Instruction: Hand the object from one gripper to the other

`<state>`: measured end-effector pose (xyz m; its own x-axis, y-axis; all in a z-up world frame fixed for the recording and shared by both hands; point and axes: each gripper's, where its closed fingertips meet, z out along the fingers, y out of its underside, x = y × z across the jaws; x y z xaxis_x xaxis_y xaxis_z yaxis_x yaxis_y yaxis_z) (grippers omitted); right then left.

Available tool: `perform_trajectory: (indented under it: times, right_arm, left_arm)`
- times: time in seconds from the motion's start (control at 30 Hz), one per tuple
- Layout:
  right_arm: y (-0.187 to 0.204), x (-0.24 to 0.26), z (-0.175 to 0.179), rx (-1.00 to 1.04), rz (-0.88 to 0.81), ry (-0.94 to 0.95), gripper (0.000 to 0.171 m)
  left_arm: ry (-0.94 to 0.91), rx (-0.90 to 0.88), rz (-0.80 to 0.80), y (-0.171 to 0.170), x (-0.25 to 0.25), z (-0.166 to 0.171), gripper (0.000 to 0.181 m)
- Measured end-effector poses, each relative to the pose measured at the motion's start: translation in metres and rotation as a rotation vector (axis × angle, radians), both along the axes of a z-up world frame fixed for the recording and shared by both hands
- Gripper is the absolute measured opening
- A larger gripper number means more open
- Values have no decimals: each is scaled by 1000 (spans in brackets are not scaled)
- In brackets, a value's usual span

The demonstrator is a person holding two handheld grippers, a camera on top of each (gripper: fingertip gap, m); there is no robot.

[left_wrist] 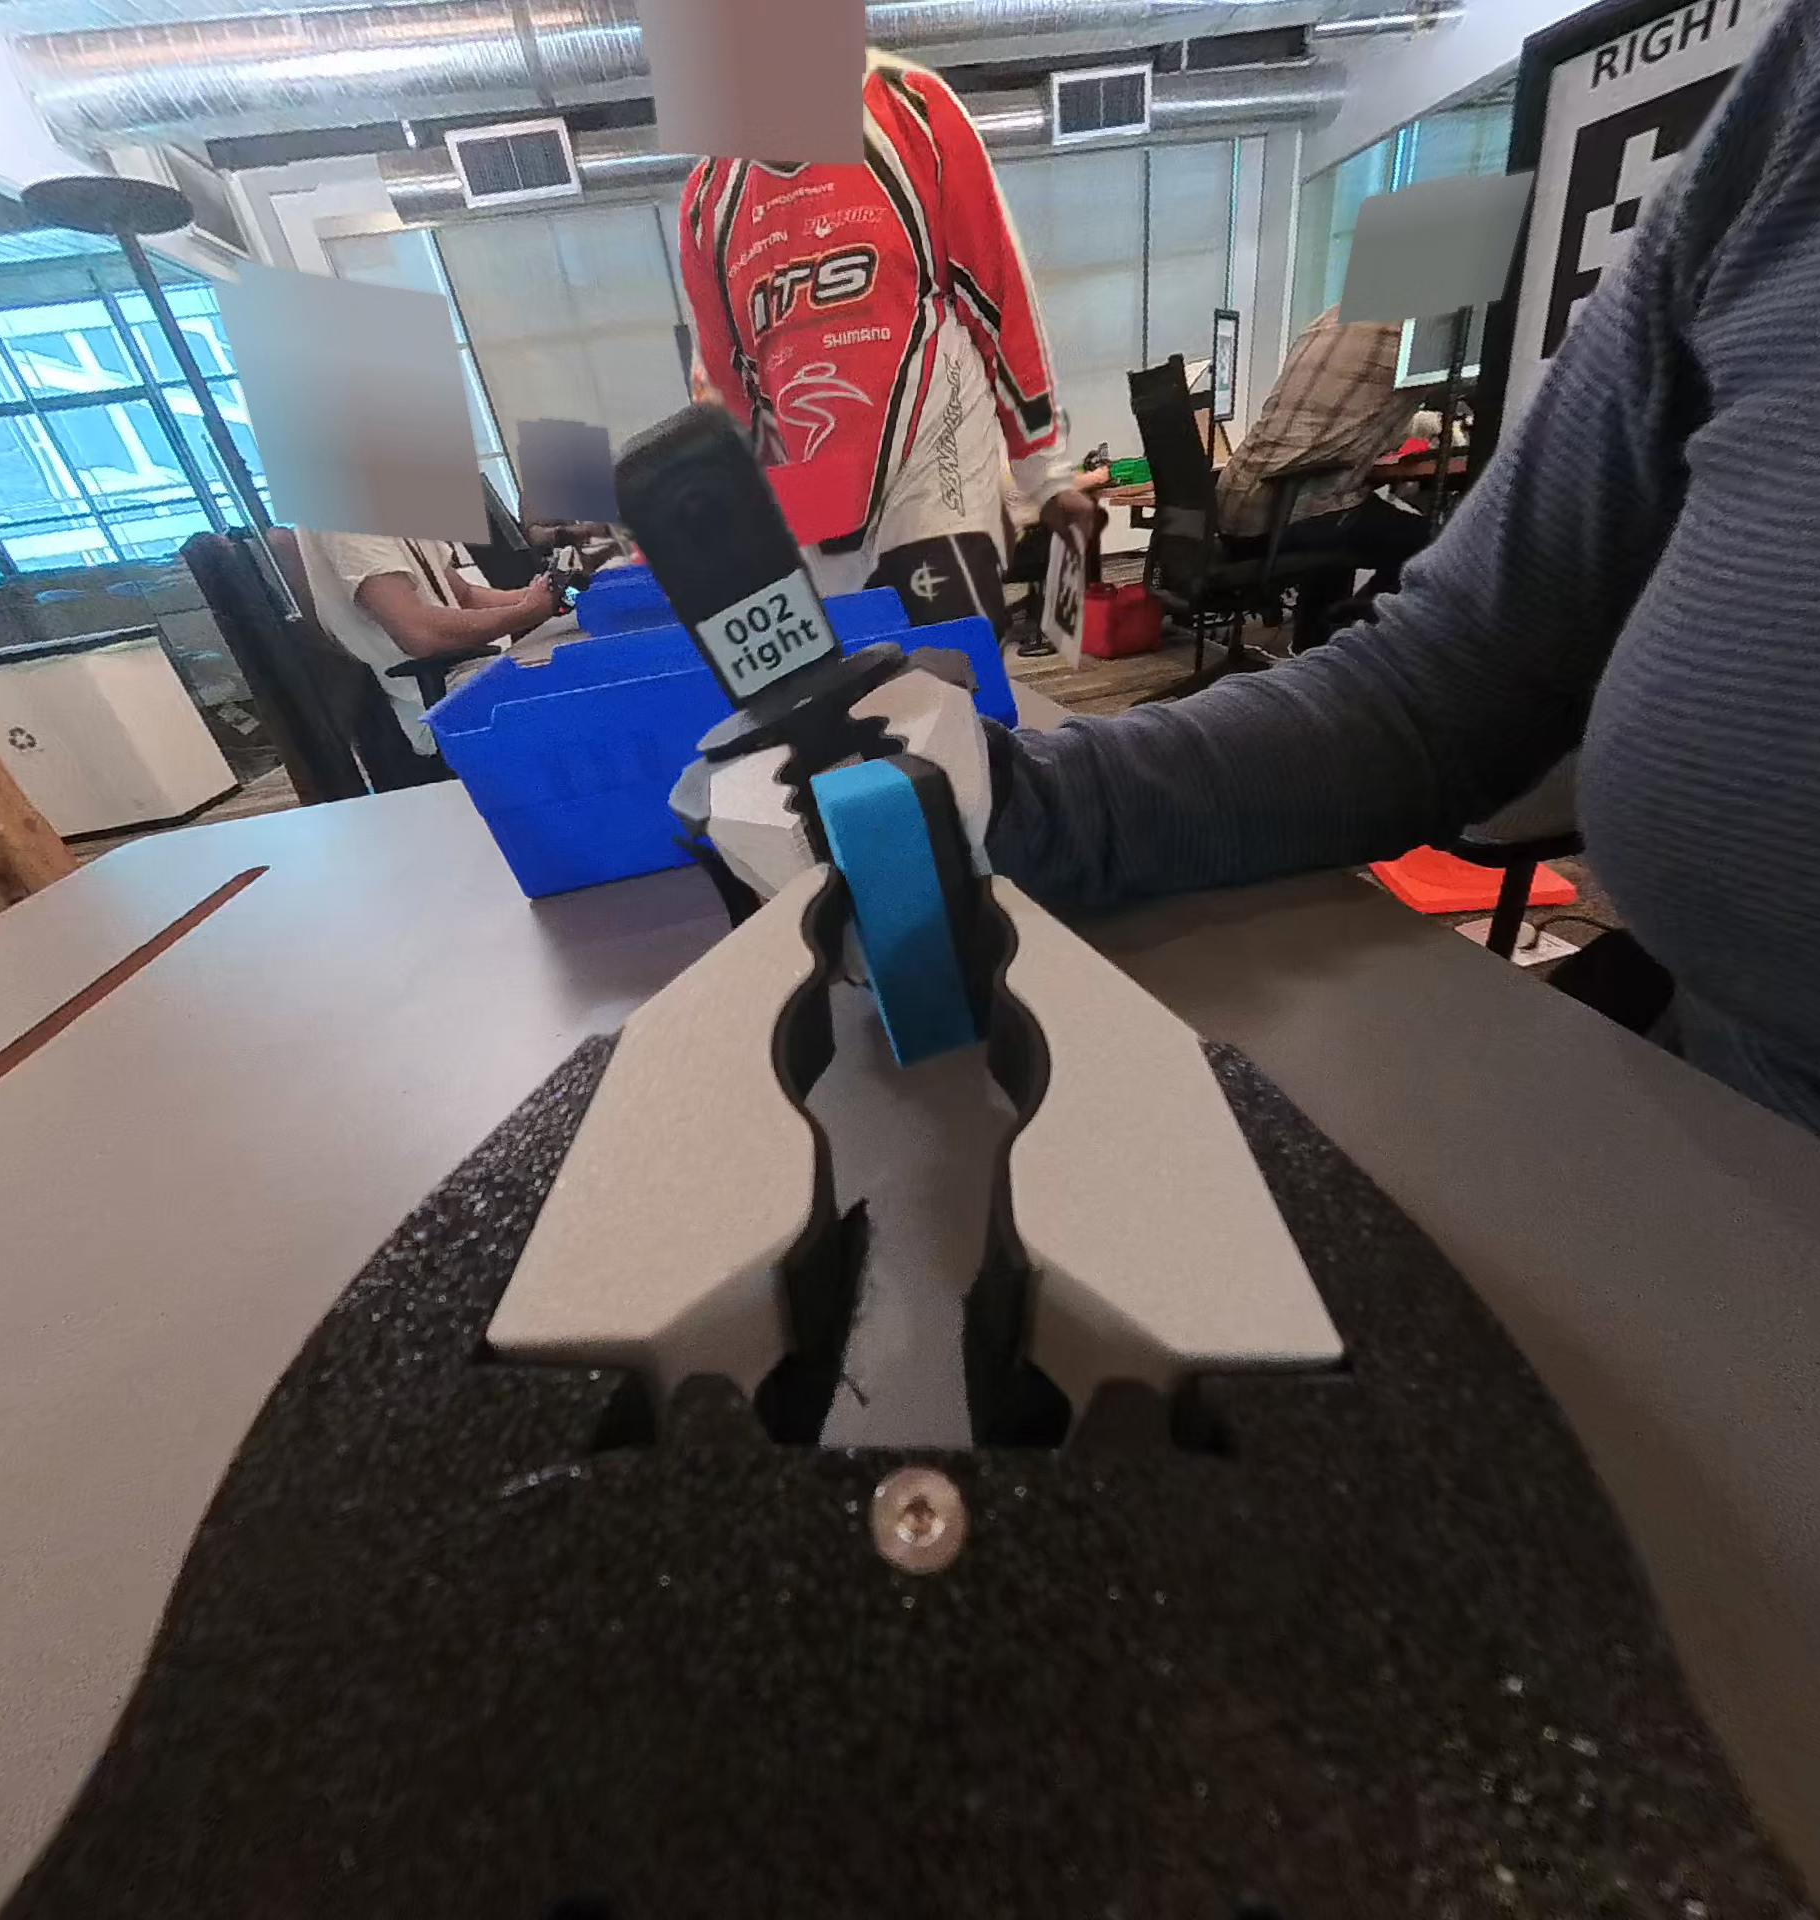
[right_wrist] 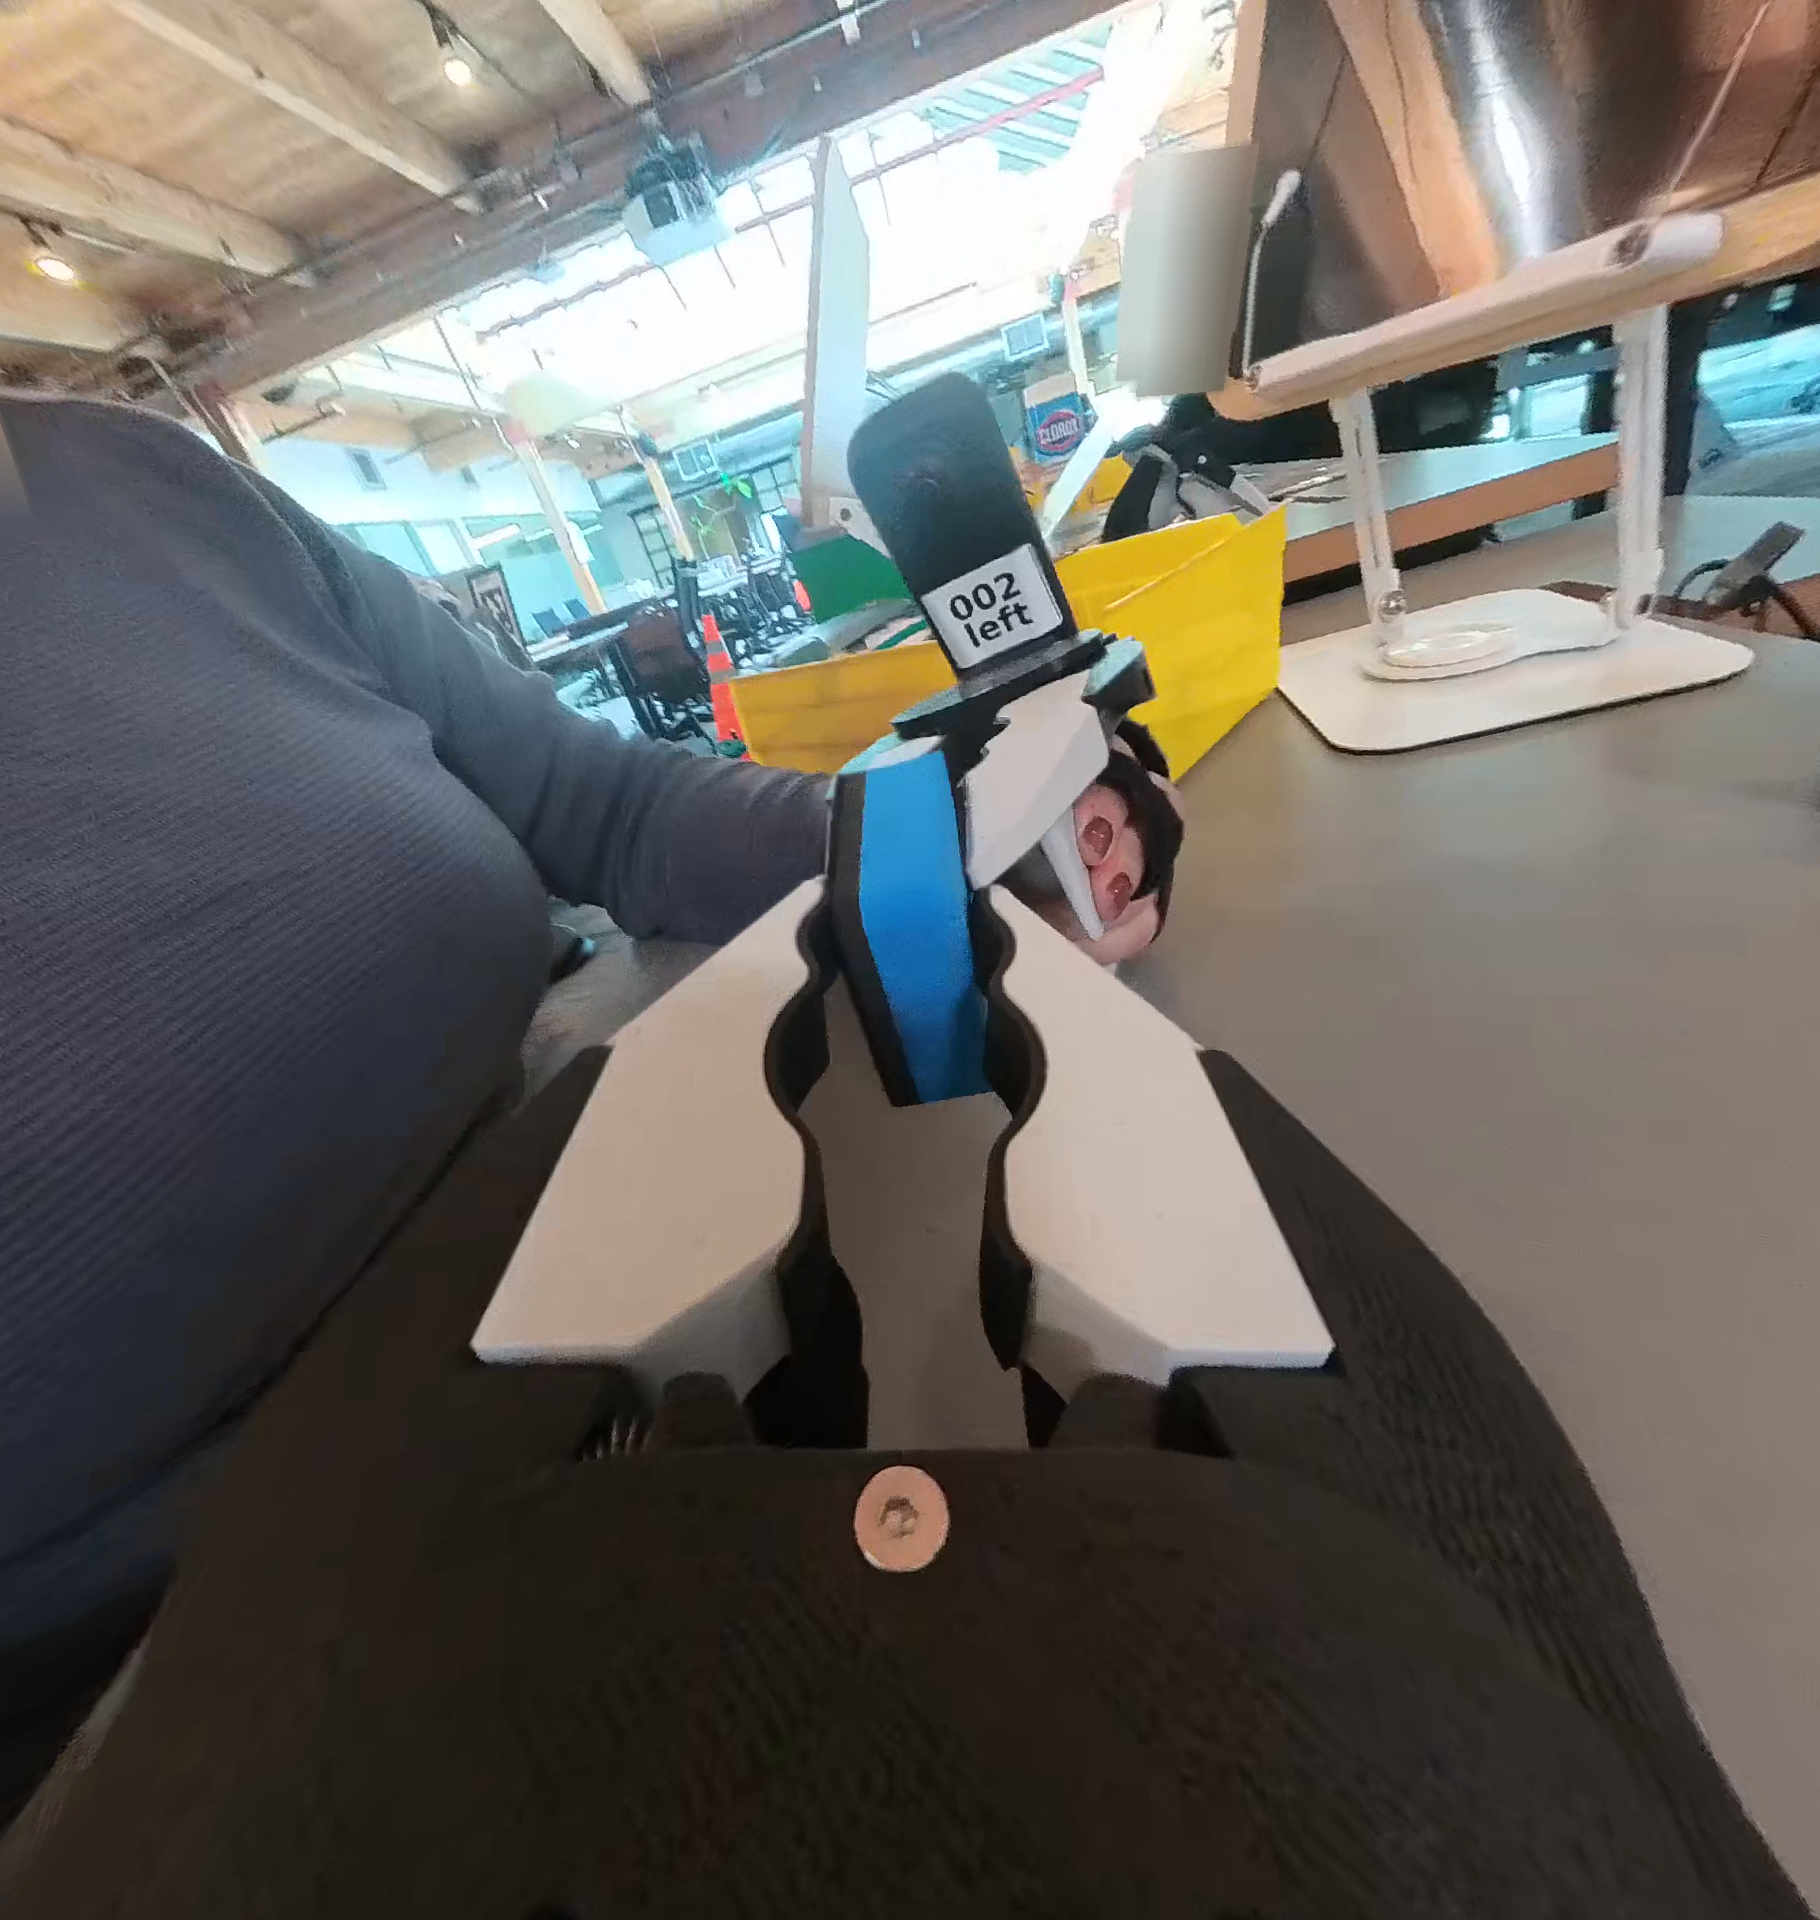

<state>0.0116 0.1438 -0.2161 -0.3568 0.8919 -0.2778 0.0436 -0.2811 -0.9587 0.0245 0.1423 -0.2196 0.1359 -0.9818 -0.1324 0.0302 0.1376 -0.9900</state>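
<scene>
The blue and black foam block (left_wrist: 901, 914) is held in the air above the grey surface (left_wrist: 262, 1091), between the tips of the left gripper (left_wrist: 911, 997) and the right gripper (right_wrist: 901, 997), which meet nose to nose; both seem closed on it. For a good handover, one grip should be loosened only when the other is felt firm. Open room is seen on both sides, with the blue bin (left_wrist: 594, 758) and yellow bin (right_wrist: 1145, 644) standing well behind.

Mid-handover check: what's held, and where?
A flat blue-and-black foam block, gripped at opposite ends: left tongs on the near end, right tongs on the far end.
</scene>
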Motion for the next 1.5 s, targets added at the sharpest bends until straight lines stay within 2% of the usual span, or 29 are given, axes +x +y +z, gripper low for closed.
perform_trajectory:
  times: [0.17, 0.27, 0.4, 0.47, 0.53, 0.6, 0.7, 0.83, 0.9, 0.97, 1.03, 1.13, 1.2, 1.23, 1.4, 1.5]
  right_arm:
    - [9, 1, 10, 131, -116, 21, 21]
    - [19, 12, 30, 238, -244, 39, 21]
    - [46, 63, 92, 364, -600, 102, 21]
    - [54, 111, 123, 380, -807, 149, 21]
    - [59, 169, 136, 340, -1005, 174, 21]
    - [68, 229, 127, 239, -1193, 142, 21]
    - [85, 303, 80, 9, -1425, 6, 22]
    - [94, 349, 29, -113, -1603, -205, 24]
    - [98, 353, 16, -108, -1630, -304, 27]
    - [101, 353, 13, -86, -1648, -342, 50]
    - [103, 349, 23, -34, -1672, -320, 61]
    - [103, 329, 54, 99, -1699, -213, 61]
    - [104, 297, 79, 243, -1682, -95, 58]
    - [107, 280, 83, 326, -1677, -101, 45]
    - [129, 185, 74, 693, -1589, -285, 43]
    - [139, 165, 68, 836, -1599, -424, 43]
  left_arm:
    - [-90, -69, 47, 10, -5, 10, 23]
    - [-171, -131, 125, 26, -17, 17, 41]
    - [-279, -200, 166, 39, -32, 26, 43]
    - [-296, -213, 171, 41, -35, 27, 41]
    - [-293, -215, 176, 42, -35, 26, 38]
    - [-286, -215, 180, 43, -34, 26, 36]
    - [-285, -222, 182, 44, -34, 25, 32]
    - [-302, -256, 185, 48, -37, 26, 32]
    - [-315, -264, 189, 49, -39, 26, 33]
    - [-326, -267, 199, 51, -41, 27, 35]
    - [-328, -271, 209, 53, -42, 27, 37]
    - [-323, -277, 233, 56, -42, 26, 39]
    - [-318, -257, 274, 59, -44, 25, 41]
    - [-312, -232, 315, 62, -46, 25, 42]
    - [-265, -73, 516, 72, -59, 26, 42]
    - [-249, -51, 540, 73, -61, 25, 41]
